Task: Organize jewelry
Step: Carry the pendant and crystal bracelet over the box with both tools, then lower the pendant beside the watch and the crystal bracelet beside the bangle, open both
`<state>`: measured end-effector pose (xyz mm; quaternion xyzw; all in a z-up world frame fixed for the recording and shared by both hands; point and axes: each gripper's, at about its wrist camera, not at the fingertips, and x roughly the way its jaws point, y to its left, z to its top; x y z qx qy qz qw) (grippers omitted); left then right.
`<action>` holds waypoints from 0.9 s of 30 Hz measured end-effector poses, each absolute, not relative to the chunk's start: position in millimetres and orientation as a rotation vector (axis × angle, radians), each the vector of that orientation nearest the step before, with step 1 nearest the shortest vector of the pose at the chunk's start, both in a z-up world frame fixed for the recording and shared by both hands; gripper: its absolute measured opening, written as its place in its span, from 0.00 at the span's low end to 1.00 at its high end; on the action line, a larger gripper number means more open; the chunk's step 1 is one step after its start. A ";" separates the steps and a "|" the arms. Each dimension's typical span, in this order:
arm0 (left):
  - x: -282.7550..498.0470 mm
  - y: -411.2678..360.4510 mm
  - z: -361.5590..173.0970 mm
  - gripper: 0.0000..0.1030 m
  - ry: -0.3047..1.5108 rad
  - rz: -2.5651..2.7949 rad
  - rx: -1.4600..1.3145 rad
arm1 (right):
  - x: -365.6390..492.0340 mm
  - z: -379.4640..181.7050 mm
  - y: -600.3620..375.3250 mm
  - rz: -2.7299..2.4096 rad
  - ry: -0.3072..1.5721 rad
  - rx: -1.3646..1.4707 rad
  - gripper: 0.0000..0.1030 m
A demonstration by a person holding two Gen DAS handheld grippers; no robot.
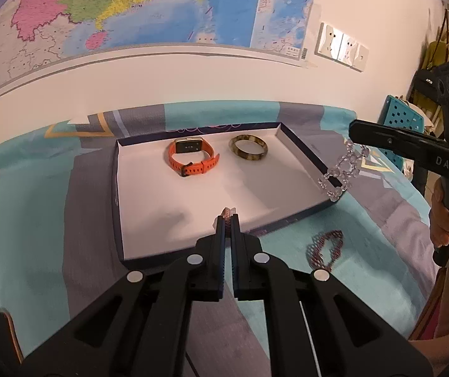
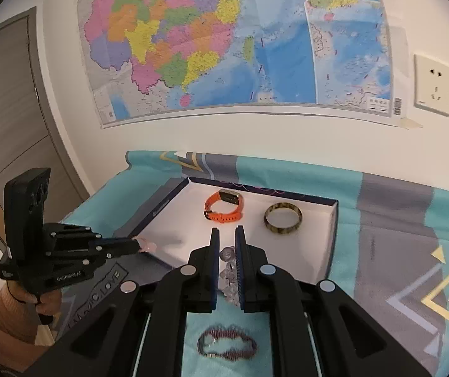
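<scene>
**Both grippers hold beaded bracelets above the box**

The left gripper [image 1: 228, 220] is clamped on a pale pink beaded piece [image 1: 227, 212], of which only a bit shows at its fingertips. The right gripper [image 2: 227, 235] is closed on a clear crystal bead bracelet [image 2: 228, 275], which hangs in a loop under its fingers. Ahead of both grippers lies the shallow white-lined box [image 1: 120, 194], its far half holding an orange smartwatch [image 1: 191, 157] and, just beside it, a tortoiseshell bangle [image 1: 249, 150]; the two do not touch. The left gripper's tips are over the box's near edge; the right gripper's are above its near right corner. Below and behind the right gripper's fingers, outside the box, a dark red beaded bracelet [image 2: 227, 342] lies on the cloth.

The box sits on a teal and grey patterned cloth [image 2: 397, 207] against a white wall. A coloured map [image 2: 224, 47] hangs above, with wall sockets [image 2: 438, 84] to its right and a grey door [image 2: 7, 119] to its left.
</scene>
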<state>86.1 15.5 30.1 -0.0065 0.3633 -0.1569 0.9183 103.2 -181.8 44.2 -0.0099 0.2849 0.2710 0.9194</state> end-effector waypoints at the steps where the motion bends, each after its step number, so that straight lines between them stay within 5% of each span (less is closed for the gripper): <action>1: 89.6 15.6 29.9 0.04 0.749 -0.319 -0.012 | 106.9 44.6 -180.0 0.555 0.587 -0.021 0.08; 27: 167.7 19.6 4.4 0.04 0.833 -0.269 -0.036 | 208.6 9.7 -139.0 0.575 0.707 0.003 0.08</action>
